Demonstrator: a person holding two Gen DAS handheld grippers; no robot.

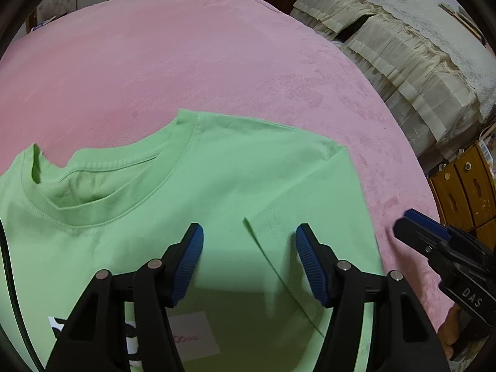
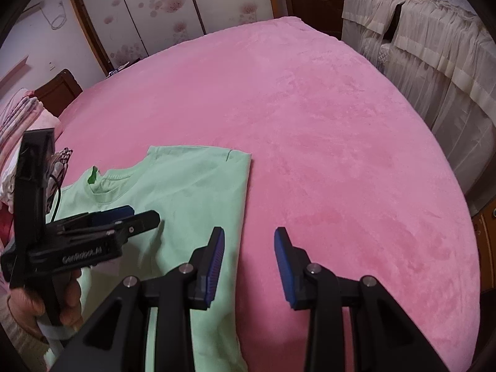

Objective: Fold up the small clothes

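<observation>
A light green T-shirt point(image 1: 192, 186) lies flat on the pink blanket point(image 1: 155, 62), collar point(image 1: 93, 214) toward the far left. Its right sleeve point(image 1: 313, 210) is folded in over the body, which leaves a straight right edge. A black print and a white patch show near the bottom of the left wrist view. My left gripper point(image 1: 249, 231) hovers open over the chest and folded sleeve, with nothing between its blue pads. My right gripper point(image 2: 249, 232) is open and empty above the shirt's point(image 2: 186, 192) right edge. Each gripper also shows in the other's view: right gripper point(image 1: 415, 226), left gripper point(image 2: 136, 217).
The pink blanket point(image 2: 325, 139) spreads wide beyond and right of the shirt. A stack of folded clothes point(image 2: 18, 124) sits at the far left. Furniture under a cream frilled cover point(image 1: 403, 62) and wooden drawers point(image 1: 465, 186) stand to the right. Flowered wardrobe doors point(image 2: 155, 6) line the back.
</observation>
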